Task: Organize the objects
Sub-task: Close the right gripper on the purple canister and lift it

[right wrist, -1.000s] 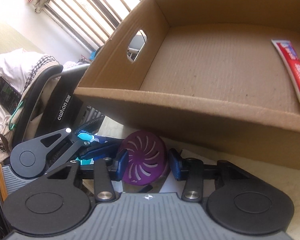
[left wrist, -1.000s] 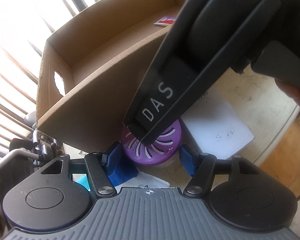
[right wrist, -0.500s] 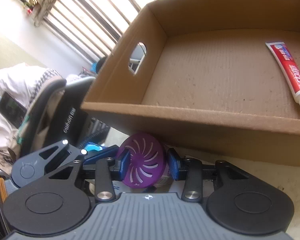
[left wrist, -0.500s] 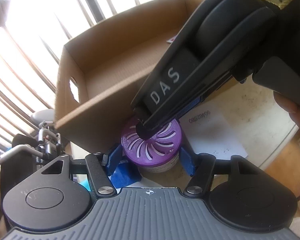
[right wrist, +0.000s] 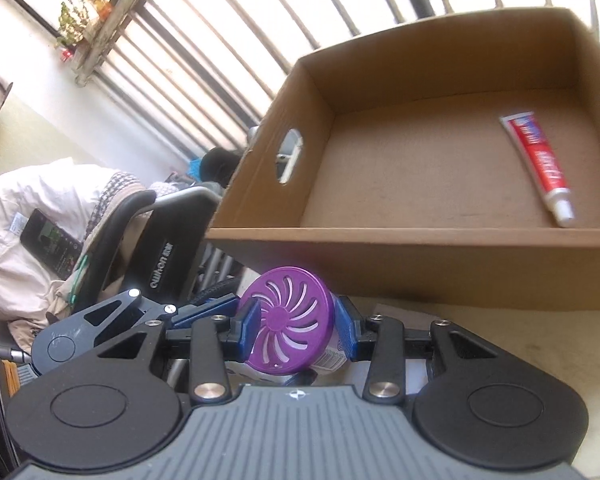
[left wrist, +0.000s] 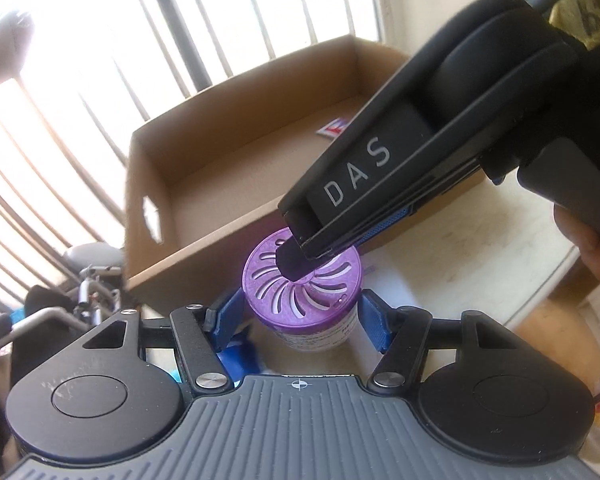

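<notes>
Left wrist view: my left fingers (left wrist: 228,318) stand partly closed around the body of the purple-lidded jar (left wrist: 284,300), one blue pad at each side just under the lid. They look to be pressing on it, though the contact on the far pad is hard to read. My right fingers (right wrist: 249,330) are drawn in narrower and pinch the slotted lid at its rim, so both hands have hold of the same jar.

The jar sits just outside the near wall of the cardboard box (left wrist: 188,264), close to the box's near left corner and lower than its rim. It is also near the edge of the tabletop (left wrist: 460,264). I cannot tell whether its base is clear of the tabletop. Inside the box a toothpaste tube (right wrist: 538,162) lies against the right side, leaving most of the floor bare.

My worry is the double grip. If my hands drift apart or turn differently, the lid could twist loose or the jar could slip out of the narrower pinch. Going forward too low would knock the lid against the box wall and shove the box. A drop here could roll the jar off the tabletop's edge.
</notes>
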Available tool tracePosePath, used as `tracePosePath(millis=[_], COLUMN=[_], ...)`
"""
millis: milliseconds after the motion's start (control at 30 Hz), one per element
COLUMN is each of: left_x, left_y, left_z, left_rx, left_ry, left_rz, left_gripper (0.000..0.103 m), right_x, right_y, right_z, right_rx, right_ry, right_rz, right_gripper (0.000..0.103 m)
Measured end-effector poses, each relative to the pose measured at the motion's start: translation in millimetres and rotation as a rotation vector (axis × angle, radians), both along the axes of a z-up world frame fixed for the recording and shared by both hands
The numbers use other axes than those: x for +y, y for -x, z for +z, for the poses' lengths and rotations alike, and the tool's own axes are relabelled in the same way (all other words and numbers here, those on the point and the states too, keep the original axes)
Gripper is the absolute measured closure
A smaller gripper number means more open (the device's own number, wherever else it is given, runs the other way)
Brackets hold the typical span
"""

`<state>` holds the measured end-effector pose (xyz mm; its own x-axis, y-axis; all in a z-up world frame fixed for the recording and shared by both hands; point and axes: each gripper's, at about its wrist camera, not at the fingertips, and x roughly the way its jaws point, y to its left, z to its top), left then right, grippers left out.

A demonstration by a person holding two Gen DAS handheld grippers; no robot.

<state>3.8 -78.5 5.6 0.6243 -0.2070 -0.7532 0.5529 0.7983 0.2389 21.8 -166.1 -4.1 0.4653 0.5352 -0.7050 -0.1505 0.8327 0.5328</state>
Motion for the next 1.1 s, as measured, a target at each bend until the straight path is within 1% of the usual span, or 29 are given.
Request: tracePosePath(millis=[133, 300, 433, 667, 800, 900, 1033, 1100], left_x=[-15.4, -22.9, -21.1, -17.3, -11.9, -10.3, -10.9, -11.8], left_y=[6.3, 12.3, 14.4, 10.8, 3.4, -3.6, -7.4, 0.1], left_z=[-2.8, -14.0, -21.8, -34.3, -41.7, -49.0, -53.7, -52.5], left_rx=[-0.002, 0.013, 0.024, 0.043, 0.078, 0.103, 0.110, 0.111], left_ry=[0.019, 0.045, 0.033, 0.016, 0.058, 0.073, 0.083, 0.090], left_rz=[-0.043, -0.073, -0.097, -0.093, -0.079, -0.077, -0.080, -0.074], left_gripper=[0.040, 0.040, 0.040, 0.039, 0.038, 0.039, 0.039, 0.039], right_x=[-15.2, -30.9, -36.5, -33.2, -32.6, -33.8, -34.2, -35.3], right_y=[9.0, 15.8, 20.8, 23.2, 23.7, 22.6, 21.7, 21.4], right_z=[0.3, -10.8, -23.2, -29.2, -31.1, -32.4, -33.3, -33.6], right_rx=[0.007, 0.036, 0.060, 0.069, 0.076, 0.085, 0.095, 0.098], right_ry=[0.030, 0.043, 0.044, 0.056, 0.061, 0.051, 0.047, 0.043], right_rz=[-0.045, -0.089, -0.104, -0.086, -0.085, -0.091, -0.096, -0.101], right_gripper=[0.059, 0.059, 0.059, 0.060, 0.060, 0.060, 0.060, 0.060])
